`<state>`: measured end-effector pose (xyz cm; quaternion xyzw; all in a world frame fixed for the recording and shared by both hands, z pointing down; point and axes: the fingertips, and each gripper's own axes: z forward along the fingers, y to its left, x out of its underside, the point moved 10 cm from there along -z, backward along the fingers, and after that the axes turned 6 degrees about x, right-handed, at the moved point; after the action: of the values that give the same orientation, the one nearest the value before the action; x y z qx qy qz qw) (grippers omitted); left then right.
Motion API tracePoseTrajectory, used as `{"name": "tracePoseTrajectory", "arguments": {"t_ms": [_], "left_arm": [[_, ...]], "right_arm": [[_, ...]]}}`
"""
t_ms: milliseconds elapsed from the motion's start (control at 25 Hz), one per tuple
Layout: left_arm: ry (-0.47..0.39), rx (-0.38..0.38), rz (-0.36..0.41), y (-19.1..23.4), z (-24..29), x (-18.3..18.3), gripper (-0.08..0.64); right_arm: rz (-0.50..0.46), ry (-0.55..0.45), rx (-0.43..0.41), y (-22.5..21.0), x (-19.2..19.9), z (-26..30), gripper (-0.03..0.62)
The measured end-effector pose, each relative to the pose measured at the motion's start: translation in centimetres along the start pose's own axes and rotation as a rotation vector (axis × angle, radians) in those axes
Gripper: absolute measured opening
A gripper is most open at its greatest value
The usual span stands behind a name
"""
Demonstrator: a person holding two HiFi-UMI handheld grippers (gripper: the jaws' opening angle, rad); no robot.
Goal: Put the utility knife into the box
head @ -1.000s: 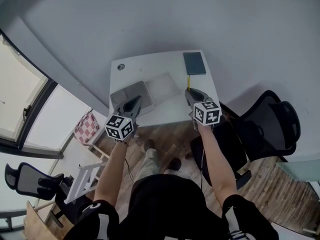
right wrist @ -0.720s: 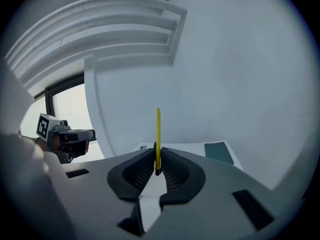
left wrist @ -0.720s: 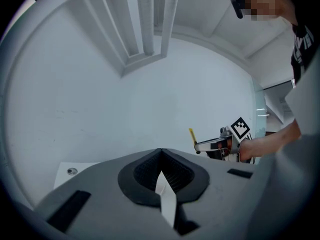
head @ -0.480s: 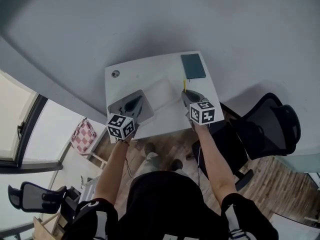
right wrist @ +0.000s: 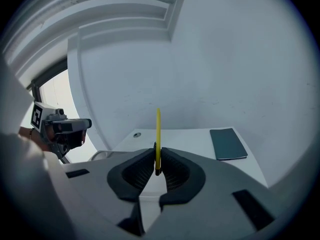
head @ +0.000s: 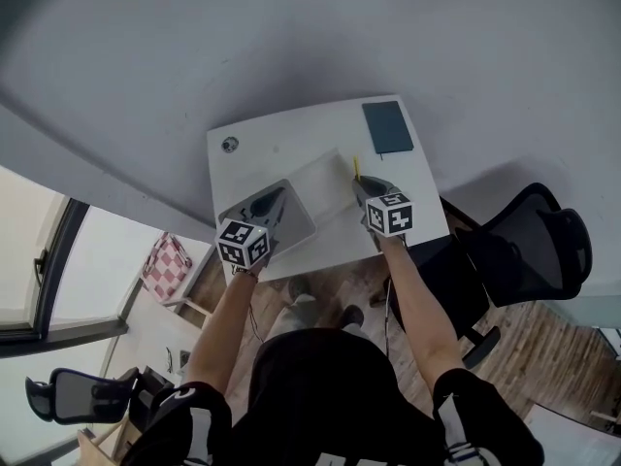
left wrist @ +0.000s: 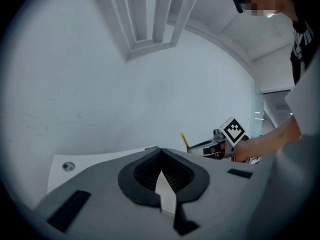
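Note:
My right gripper (right wrist: 157, 156) is shut on the yellow utility knife (right wrist: 158, 129), which stands straight up out of the jaws. In the head view this gripper (head: 363, 186) holds the knife (head: 356, 167) over the white table (head: 281, 139), just right of the grey open box (head: 297, 223). My left gripper (head: 273, 200) hangs over the box's left half, hiding part of it. Seen in its own view, the left gripper (left wrist: 160, 150) has its jaws closed together with nothing visible between them. The right gripper (left wrist: 220, 144) and the knife (left wrist: 185, 140) show to its right.
A dark teal notebook (head: 388, 127) lies at the table's far right corner, also visible as the notebook (right wrist: 228, 144). A round cable hole (head: 230, 145) sits at the far left. A translucent flat lid (head: 325, 171) lies behind the box. A black office chair (head: 529, 246) stands to the right.
Both grippers have moved forward from the table's near edge over its top. The left one now hangs over the box; the right one carries the knife beside it.

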<state>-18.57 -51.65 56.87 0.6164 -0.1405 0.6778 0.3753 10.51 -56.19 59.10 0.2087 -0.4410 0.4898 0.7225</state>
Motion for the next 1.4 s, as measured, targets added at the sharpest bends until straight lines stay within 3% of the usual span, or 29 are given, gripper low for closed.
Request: {"name": "tracePoseTrajectory", "arguments": {"t_ms": [880,1400], "left_arm": [[0.092,0.005,-0.055,6.8,1.5,2.9,0.025],[0.097,-0.03,-0.085,8.0,2.0,3.3,0.025]], "right_arm": [[-0.04,0.336,0.008,-0.7,6.6,11.9,0.061],[-0.034,0.399,-0.006,-0.7,7.3,14.1,0.067]]}}
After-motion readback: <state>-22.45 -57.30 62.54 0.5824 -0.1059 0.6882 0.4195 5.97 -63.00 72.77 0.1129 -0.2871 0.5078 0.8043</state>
